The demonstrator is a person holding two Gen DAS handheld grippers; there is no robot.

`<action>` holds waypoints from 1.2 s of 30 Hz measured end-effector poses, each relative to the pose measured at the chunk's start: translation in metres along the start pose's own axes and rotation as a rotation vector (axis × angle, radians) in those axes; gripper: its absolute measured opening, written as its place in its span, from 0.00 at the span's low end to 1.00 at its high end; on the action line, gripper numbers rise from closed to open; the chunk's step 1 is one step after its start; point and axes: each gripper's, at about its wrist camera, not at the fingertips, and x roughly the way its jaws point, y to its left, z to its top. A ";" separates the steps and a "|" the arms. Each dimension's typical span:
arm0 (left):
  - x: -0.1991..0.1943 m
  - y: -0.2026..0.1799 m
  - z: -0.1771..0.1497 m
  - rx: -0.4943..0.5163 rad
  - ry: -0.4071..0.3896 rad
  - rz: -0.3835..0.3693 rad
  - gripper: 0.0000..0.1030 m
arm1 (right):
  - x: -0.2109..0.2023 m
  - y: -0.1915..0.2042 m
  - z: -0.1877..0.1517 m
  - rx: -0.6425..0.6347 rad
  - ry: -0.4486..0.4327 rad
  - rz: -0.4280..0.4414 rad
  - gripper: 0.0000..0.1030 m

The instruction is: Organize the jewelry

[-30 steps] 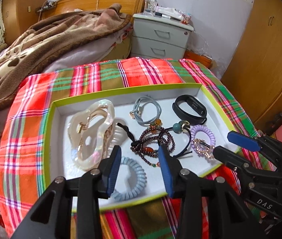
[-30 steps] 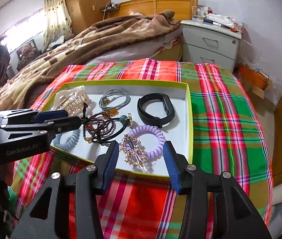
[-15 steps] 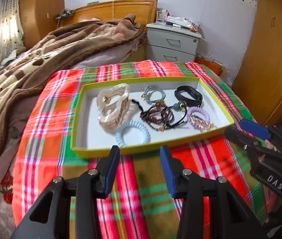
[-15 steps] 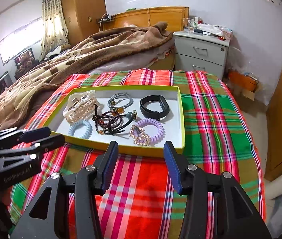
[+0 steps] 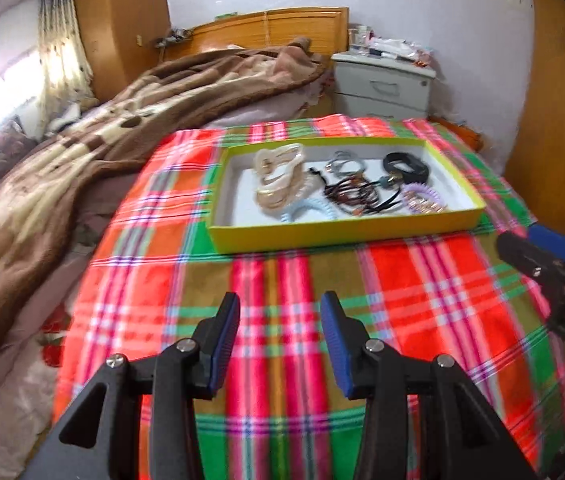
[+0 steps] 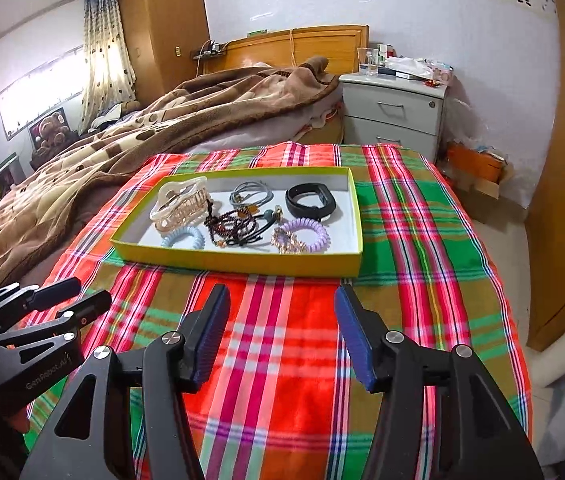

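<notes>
While both tools gape empty over the plaid blanket (image 6: 302, 320), left tool (image 5: 280, 332) and right tool (image 6: 280, 330), the jewelry tray (image 6: 242, 260) sits mid-bed, toward the headboard end, holding bracelets and hair ties.

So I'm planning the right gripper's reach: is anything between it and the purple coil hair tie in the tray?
Only the tray's near yellow wall. The right gripper is open above bare plaid blanket, and the purple coil hair tie lies just behind that wall.

A yellow-green tray (image 6: 238, 262) holds the lot: cream hair claw (image 6: 180, 204) at its left end, black band (image 6: 310, 201) far right (beads (image 6: 234, 222) tangled between).
</notes>
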 end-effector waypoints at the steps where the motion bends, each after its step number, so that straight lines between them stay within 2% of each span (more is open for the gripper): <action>1: -0.002 -0.001 -0.003 0.007 0.000 0.000 0.42 | -0.001 0.001 -0.002 0.001 0.001 0.003 0.53; 5: -0.008 0.000 -0.012 -0.023 -0.001 -0.044 0.42 | -0.005 0.005 -0.009 0.004 -0.003 0.003 0.54; 36: -0.030 0.000 -0.029 -0.056 -0.079 -0.043 0.42 | -0.017 0.018 -0.022 0.007 -0.022 -0.006 0.54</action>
